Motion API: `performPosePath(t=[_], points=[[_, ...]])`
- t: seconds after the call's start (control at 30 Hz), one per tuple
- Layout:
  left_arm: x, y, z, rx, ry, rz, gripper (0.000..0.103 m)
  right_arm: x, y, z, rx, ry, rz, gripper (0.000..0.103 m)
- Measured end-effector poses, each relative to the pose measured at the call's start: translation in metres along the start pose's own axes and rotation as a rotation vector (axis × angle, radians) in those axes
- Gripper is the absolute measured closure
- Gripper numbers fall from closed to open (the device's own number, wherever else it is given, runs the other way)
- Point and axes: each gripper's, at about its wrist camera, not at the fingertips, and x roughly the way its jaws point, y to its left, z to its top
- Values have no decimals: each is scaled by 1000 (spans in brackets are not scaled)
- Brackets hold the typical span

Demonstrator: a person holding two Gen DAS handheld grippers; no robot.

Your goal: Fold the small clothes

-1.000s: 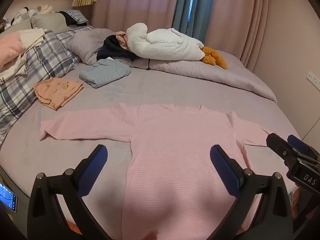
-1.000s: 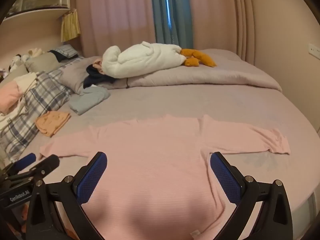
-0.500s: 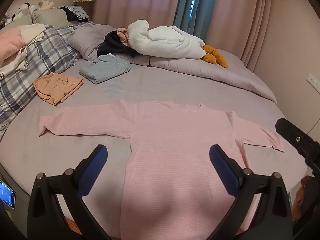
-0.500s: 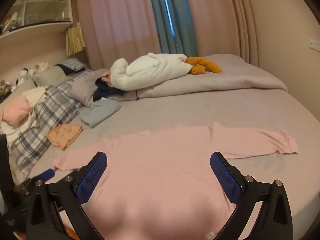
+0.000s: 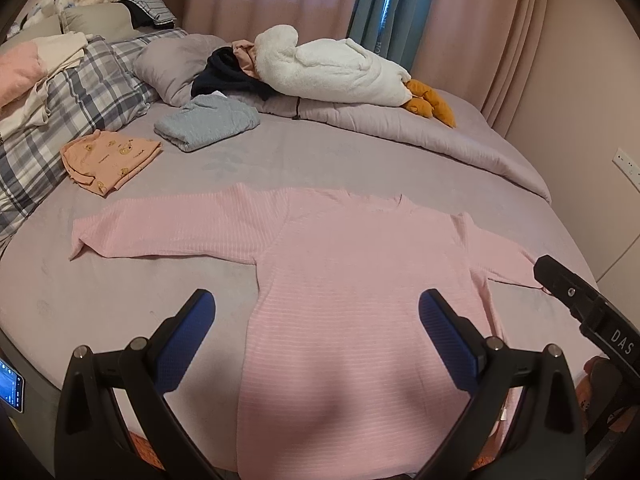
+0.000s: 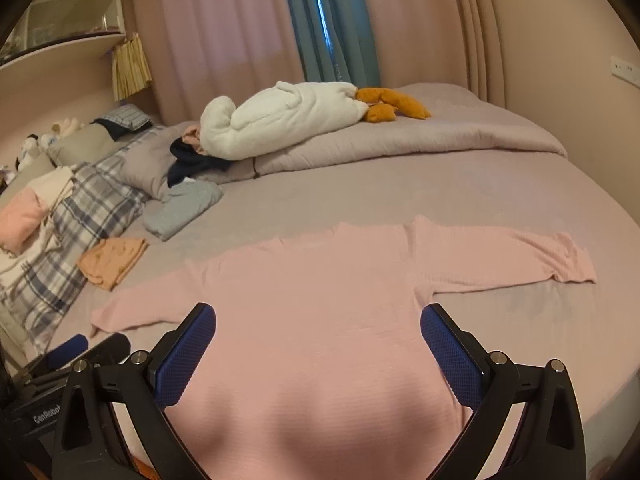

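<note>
A pink long-sleeved knit top lies flat on the bed, both sleeves spread out to the sides; it also shows in the right wrist view. My left gripper is open and empty, hovering above the top's lower body near the hem. My right gripper is open and empty, also above the lower body. The right gripper's black tip shows at the right edge of the left wrist view, over the right sleeve's cuff. The left gripper shows at the lower left of the right wrist view.
The grey bed sheet holds a folded orange garment and a folded grey-blue garment at the back left. A plaid pillow, a white goose plush and a rolled duvet lie behind.
Both grippers rose and pulled back slightly, so both views show more of the bed. The right gripper shifted relative to the left. The top has not moved. Both stay open.
</note>
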Motion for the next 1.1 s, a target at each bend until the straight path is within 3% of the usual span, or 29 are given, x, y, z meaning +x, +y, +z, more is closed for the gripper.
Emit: performPosePath(t=[0.97, 1.1], points=[[11, -2, 2, -23, 57, -49, 3, -7, -31, 5, 100, -36, -12, 1], [11, -1, 2, -22, 62, -56, 3, -9, -36, 6, 121, -41, -11, 8]])
